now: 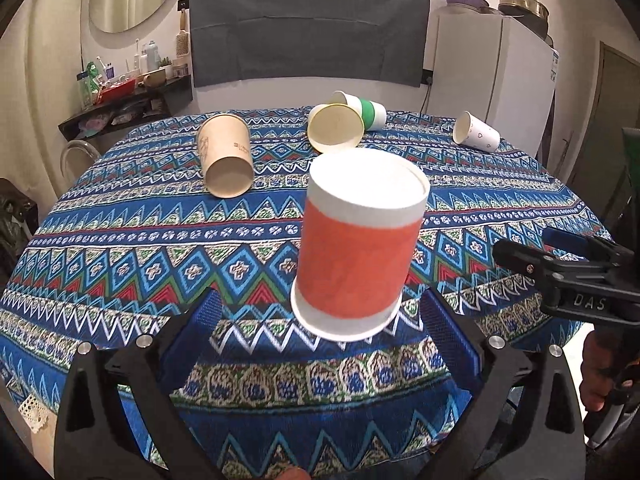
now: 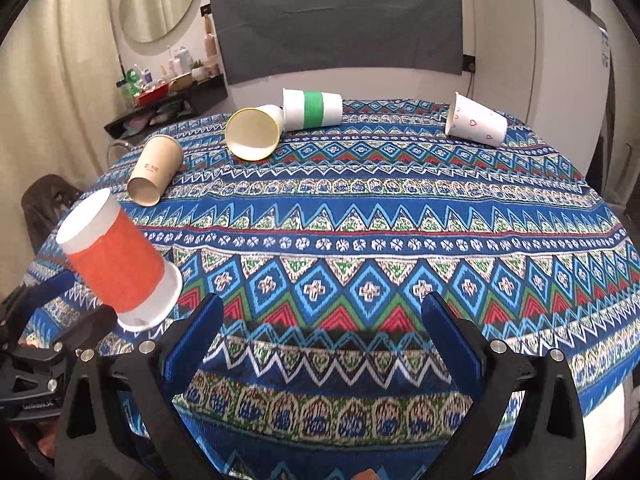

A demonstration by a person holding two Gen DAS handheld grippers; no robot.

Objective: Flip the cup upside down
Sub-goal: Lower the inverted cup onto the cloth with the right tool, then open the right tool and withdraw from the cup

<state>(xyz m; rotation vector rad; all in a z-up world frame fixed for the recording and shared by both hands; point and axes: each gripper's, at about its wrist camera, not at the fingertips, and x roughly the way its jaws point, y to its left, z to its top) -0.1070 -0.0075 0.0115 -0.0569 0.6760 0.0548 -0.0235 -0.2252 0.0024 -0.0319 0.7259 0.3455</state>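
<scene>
An orange-and-white paper cup stands upside down on the patterned tablecloth, base up, just ahead of my open left gripper, whose blue pads sit apart on either side of its rim without touching it. The same cup shows at the left of the right wrist view, leaning in the fisheye. My right gripper is open and empty over the cloth near the table's front edge, to the right of the cup. It also shows at the right edge of the left wrist view.
Several other paper cups lie on their sides farther back: a tan one, a yellow-rimmed one, a green-banded one and a white one with hearts. A shelf with bottles and a white fridge stand behind the table.
</scene>
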